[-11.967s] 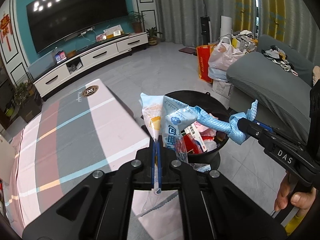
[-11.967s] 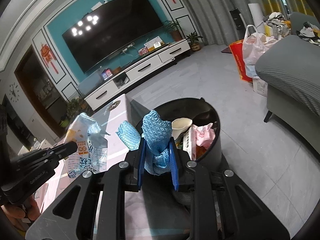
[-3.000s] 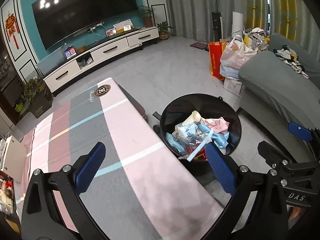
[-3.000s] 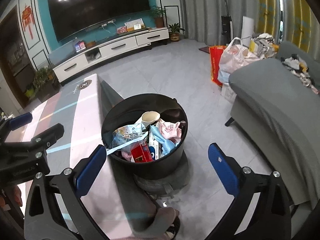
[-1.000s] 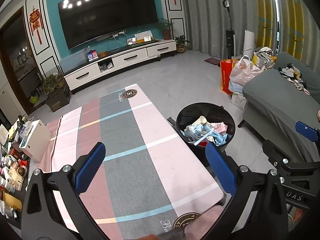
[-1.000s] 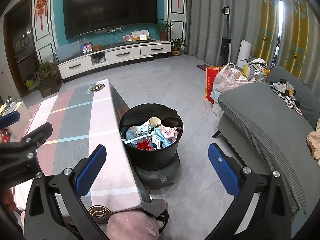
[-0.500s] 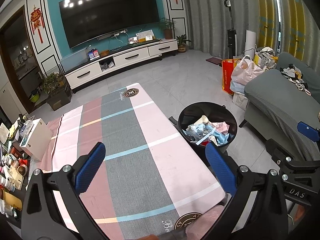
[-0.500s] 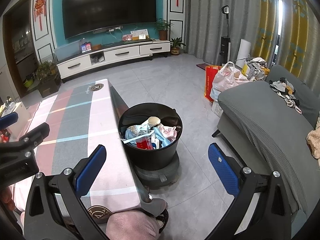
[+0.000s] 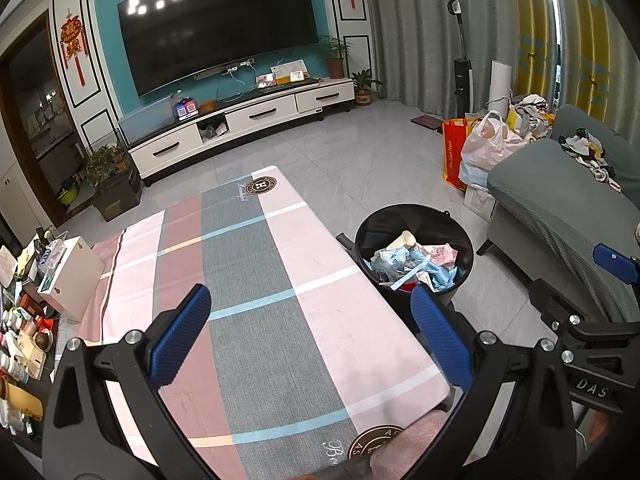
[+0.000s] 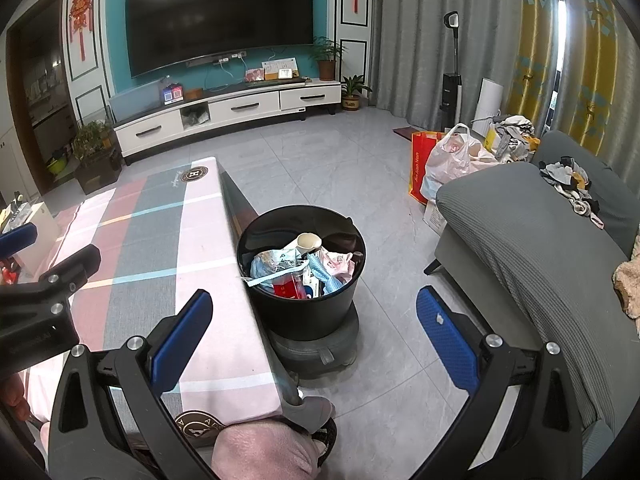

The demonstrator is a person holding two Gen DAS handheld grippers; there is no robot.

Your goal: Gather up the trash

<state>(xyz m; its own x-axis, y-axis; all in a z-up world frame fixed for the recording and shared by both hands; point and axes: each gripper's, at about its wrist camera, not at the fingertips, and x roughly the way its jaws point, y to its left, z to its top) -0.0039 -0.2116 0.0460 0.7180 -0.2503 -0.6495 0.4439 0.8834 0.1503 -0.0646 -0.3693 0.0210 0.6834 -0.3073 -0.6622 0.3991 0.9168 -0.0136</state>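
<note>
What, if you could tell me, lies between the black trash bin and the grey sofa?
Only bare grey floor tile lies between the black trash bin and the grey sofa, seen best in the right wrist view.

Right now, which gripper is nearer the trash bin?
Right. The right gripper hangs open by the trash bin; the left gripper, also open, sits over the table, bin beyond its edge.

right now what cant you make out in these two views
- Bottom of the black bin: both views, buried under the heaped trash.
- Floor under the table: both views, hidden by the tablecloth.
- Print on the wrappers in the bin: too small in both.
- Clutter at the table's far left: left wrist view, cut by the edge; small.
- Left tool and right tool: open, handles cut off below.
</note>
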